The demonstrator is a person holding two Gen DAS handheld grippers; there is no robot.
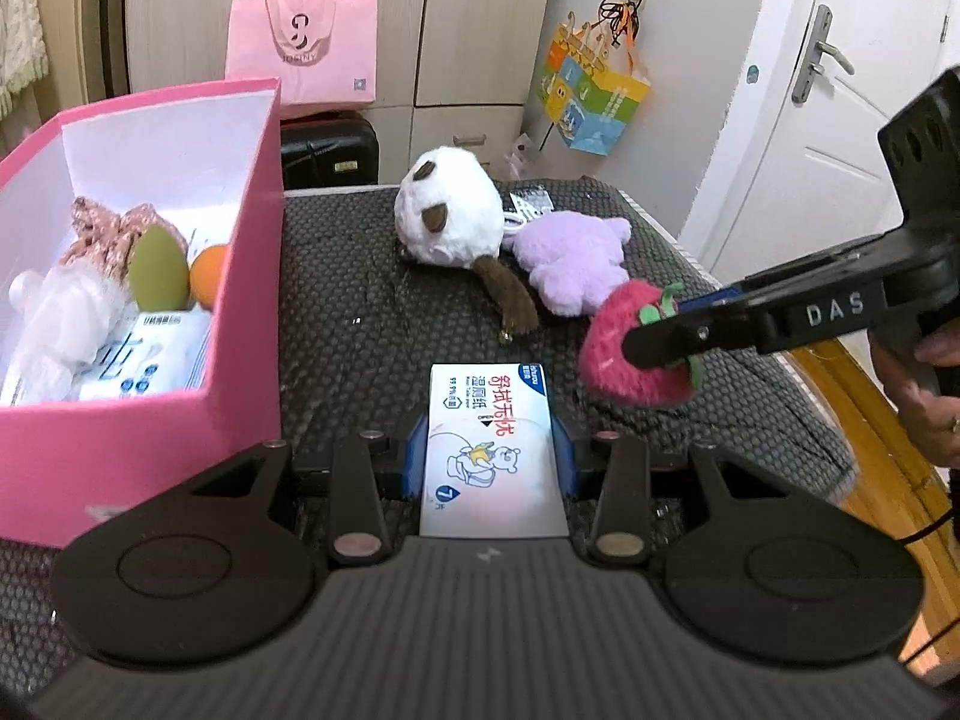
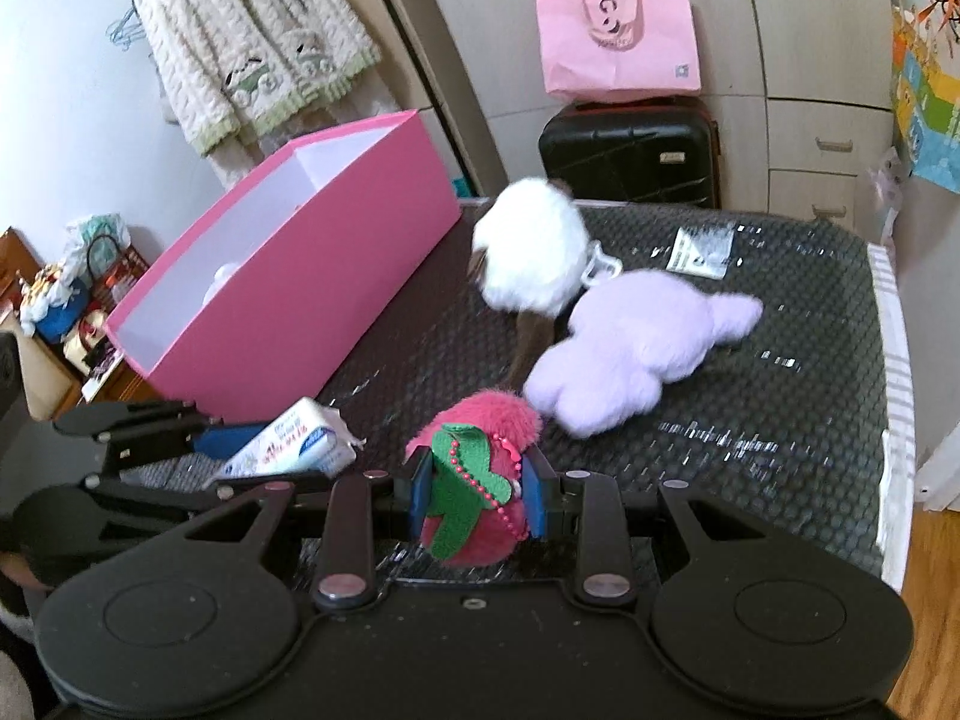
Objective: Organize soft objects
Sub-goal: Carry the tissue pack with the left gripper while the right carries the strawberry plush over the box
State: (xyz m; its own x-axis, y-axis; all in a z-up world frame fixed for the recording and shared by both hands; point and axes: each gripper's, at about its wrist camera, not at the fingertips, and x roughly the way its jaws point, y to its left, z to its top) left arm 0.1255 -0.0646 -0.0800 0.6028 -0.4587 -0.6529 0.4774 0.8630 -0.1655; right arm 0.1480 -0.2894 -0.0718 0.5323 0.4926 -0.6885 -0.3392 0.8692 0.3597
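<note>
From the left wrist: left hand-held gripper (image 1: 489, 450) clamped on a wet-wipe pack (image 1: 489, 450) just above the dark desk (image 1: 372, 300), pink box (image 1: 240, 420) close at left, strawberry plush (image 1: 630, 360) off to the right, pinched in the right hand-held gripper (image 1: 654, 348). From the right wrist: right hand-held gripper (image 2: 477, 495) closed on that strawberry plush (image 2: 474, 450), purple plush (image 2: 630, 342) and white plush (image 2: 531, 252) lying beyond on the desk (image 2: 780, 390), pink box (image 2: 288, 300) at left.
</note>
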